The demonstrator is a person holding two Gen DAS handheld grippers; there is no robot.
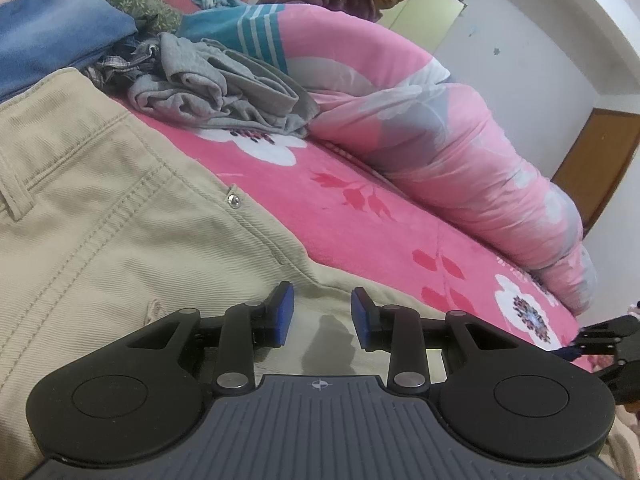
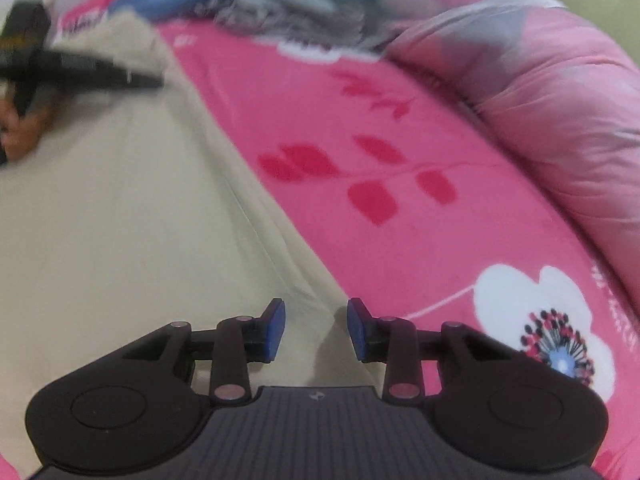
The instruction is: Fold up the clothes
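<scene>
Both grippers, the left gripper (image 1: 322, 316) and the right gripper (image 2: 316, 330), had matte black linkage arms with silver pivot screws, blue pads (image 1: 286, 312) on the fingertips, round black side housings, and a ribbed grey base bearing a small crosshair mark (image 1: 319, 385).

Bed (image 1: 360, 216) covered by bright pink fleece sheet with white flowers, red leaf sprigs. Beige trousers (image 1: 100, 208) lie flat on near side. Crumpled grey garment (image 1: 224, 88) farther back, plaid cloth (image 1: 120, 64) just beside it, blue denim (image 1: 52, 36) behind. Rolled pink quilt (image 1: 440, 140) runs along far edge, teal striped band at its end.
</scene>
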